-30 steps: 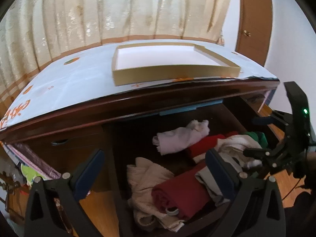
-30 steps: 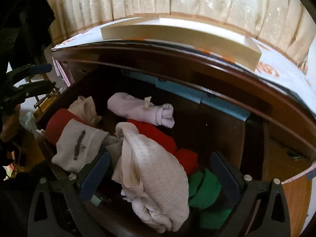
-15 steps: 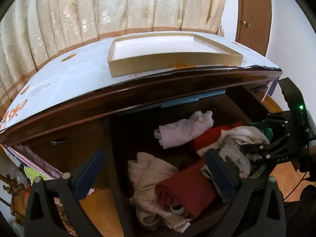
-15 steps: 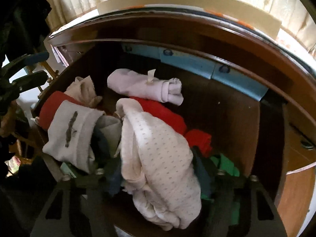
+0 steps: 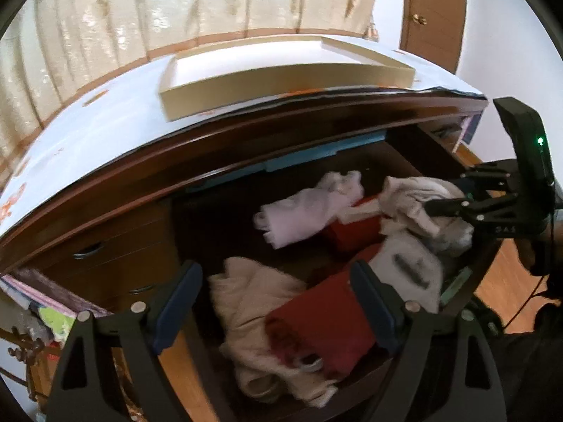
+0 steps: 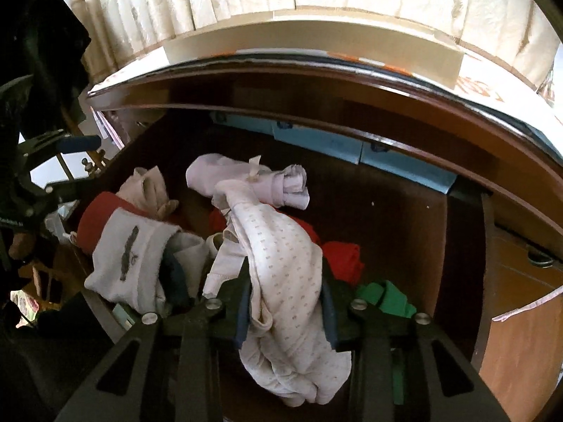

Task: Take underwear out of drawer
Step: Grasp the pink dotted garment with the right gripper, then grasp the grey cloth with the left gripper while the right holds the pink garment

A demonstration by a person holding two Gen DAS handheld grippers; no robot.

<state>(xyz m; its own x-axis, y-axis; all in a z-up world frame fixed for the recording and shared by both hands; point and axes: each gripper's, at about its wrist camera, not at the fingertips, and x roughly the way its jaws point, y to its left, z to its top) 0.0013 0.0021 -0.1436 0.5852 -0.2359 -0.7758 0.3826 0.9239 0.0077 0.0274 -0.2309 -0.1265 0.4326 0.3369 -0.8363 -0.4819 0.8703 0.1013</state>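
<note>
At lower centre of the right wrist view, the dotted white underwear (image 6: pixel 281 267) is lying between the blue pads of the right gripper (image 6: pixel 286 304), whose jaws are closing on it and already pressing its sides. Its long axis is running from the upper left of the frame, beside a rolled pale lilac garment (image 6: pixel 246 184), down to the bottom centre, where the bunched end is drooping below the pads. It is sitting at the front of the open drawer (image 6: pixel 404 218), over red clothing (image 6: pixel 343 258) and next to a green piece (image 6: pixel 390 297). To its left a grey-white folded garment (image 6: pixel 130 256) is leaning against a dark red roll.

Across the left wrist view, the same underwear is showing at right of centre under the dark fingers of the right gripper. The left gripper (image 5: pixel 274 307) is hovering over a cream garment (image 5: pixel 253 302) and a dark red folded piece (image 5: pixel 323 323), its jaws wide but closing; the blur makes it hard to say, yet its pads seem to be touching nothing. Above the drawer, a shallow cream tray (image 5: pixel 281 81) is resting on the pale blue tabletop (image 5: pixel 105 119), with curtains (image 5: pixel 140 10) behind.
</note>
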